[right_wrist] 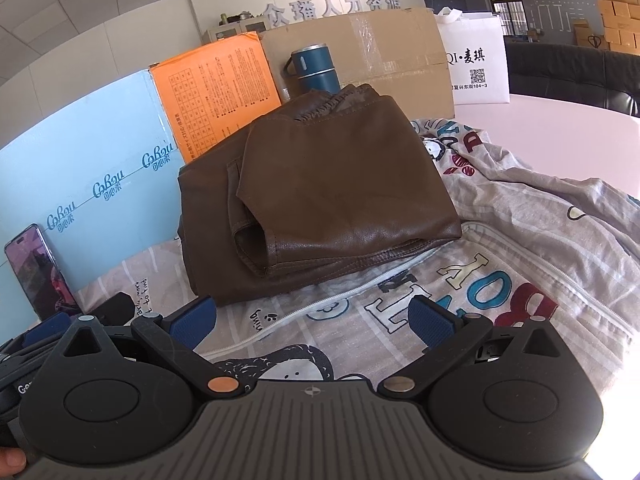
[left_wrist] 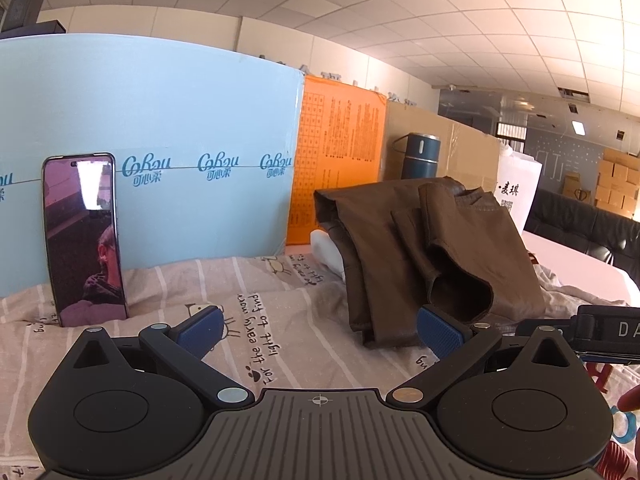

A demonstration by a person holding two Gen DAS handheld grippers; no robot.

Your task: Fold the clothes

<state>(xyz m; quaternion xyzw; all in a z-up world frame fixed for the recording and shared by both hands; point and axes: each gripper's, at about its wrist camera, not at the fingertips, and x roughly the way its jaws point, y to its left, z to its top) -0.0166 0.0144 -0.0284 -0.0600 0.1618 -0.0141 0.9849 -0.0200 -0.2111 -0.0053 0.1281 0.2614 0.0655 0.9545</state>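
A brown leather garment lies folded in a stack on the grey printed bedsheet. In the left wrist view my left gripper stands open just in front of the garment's near edge, with nothing between its blue pads. In the right wrist view my right gripper is open too, a little short of the garment over the sheet's printed letters. Its pads hold nothing. The right tool's black body shows at the right edge of the left wrist view.
A phone leans upright against a light blue box. Behind the garment stand an orange box, a cardboard box, a dark blue flask and a white bag. A pink tabletop extends right.
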